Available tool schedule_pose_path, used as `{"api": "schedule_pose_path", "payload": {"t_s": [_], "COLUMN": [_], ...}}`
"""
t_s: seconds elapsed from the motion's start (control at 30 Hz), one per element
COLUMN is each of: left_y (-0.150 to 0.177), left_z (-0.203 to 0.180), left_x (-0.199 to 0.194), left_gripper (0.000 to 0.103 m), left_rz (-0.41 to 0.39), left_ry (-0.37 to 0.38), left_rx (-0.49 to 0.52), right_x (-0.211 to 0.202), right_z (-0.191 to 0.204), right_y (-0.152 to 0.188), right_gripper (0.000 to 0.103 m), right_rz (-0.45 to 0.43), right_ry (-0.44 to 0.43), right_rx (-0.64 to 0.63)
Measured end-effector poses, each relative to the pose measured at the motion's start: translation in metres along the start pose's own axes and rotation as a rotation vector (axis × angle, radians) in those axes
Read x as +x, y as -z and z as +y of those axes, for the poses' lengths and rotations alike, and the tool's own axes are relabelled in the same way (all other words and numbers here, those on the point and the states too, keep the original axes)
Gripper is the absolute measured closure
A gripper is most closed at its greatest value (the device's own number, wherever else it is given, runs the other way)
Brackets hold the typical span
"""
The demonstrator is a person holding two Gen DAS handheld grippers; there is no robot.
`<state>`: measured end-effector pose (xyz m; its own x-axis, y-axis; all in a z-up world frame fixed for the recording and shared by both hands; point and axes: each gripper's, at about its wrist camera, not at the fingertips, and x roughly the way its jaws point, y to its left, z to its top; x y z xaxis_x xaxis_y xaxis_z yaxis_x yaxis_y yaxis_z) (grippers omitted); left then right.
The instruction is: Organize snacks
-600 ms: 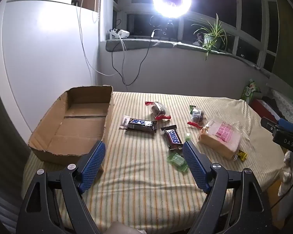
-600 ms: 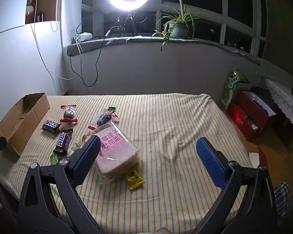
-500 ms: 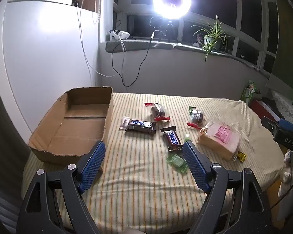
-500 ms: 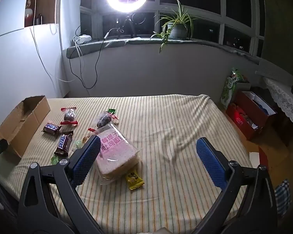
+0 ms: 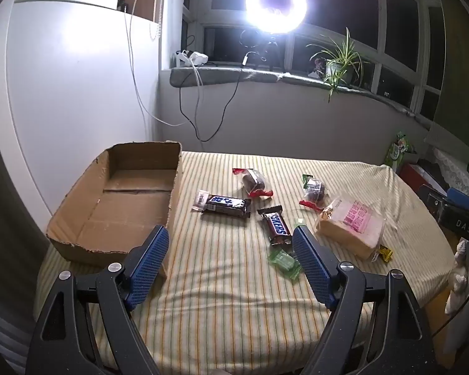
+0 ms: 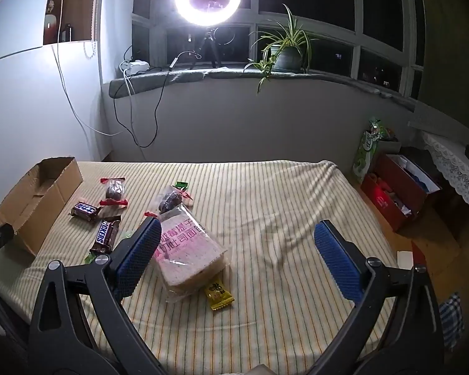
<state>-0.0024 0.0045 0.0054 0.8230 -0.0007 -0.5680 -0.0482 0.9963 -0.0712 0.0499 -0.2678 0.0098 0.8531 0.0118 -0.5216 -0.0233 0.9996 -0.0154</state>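
Both tools hang above the striped yellow bedcover [image 5: 234, 297] with nothing between their fingers: the left hand-held gripper [image 5: 231, 256] spreads its blue textured pads wide at the bottom of its frame, and the right hand-held gripper [image 6: 237, 250] stands just as wide in its own view. The snacks lie loose across the middle of the bed, none yet in the shallow brown cardboard box [image 5: 122, 206] at centre left. The clear plastic bag of sliced bread with pink print [image 6: 187, 253] is probably the softest and bulkiest piece; it looks light and easy to crush, so a gentle pinch on the slack film at an end seems wiser than squeezing the slices. The dark Snickers bar in glossy wrapper [image 5: 276, 225] and the dark chocolate bar with blue-white lettering [image 5: 225, 204] look firm and narrow, suited to a grip across their short width, though the foil may be slick. Two small dark cakes in clear wrappers with red crimped ends [image 5: 253, 181] [image 5: 312, 189] likely dent easily. A flat green sachet [image 5: 284, 261] and a small yellow sachet [image 6: 219, 293] lie thin on the soft cloth and may be hard to get under.
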Motion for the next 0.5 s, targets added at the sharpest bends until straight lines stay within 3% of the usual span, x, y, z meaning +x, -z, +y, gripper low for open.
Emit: {"api": "schedule_pose_path", "payload": {"t_s": [0.5], "left_y": [-0.0002], "left_z": [-0.0051], "left_x": [0.0046], "left_gripper": [0.021], "left_rz": [0.006], "left_ry": [0.005], "left_rx": [0.008], "right_x": [0.0031], "right_z": [0.0013], "right_y": [-0.0002], "right_gripper": [0.002], "right_rz": [0.004], "right_ry": [-0.003], "right_rx": [0.0]}}
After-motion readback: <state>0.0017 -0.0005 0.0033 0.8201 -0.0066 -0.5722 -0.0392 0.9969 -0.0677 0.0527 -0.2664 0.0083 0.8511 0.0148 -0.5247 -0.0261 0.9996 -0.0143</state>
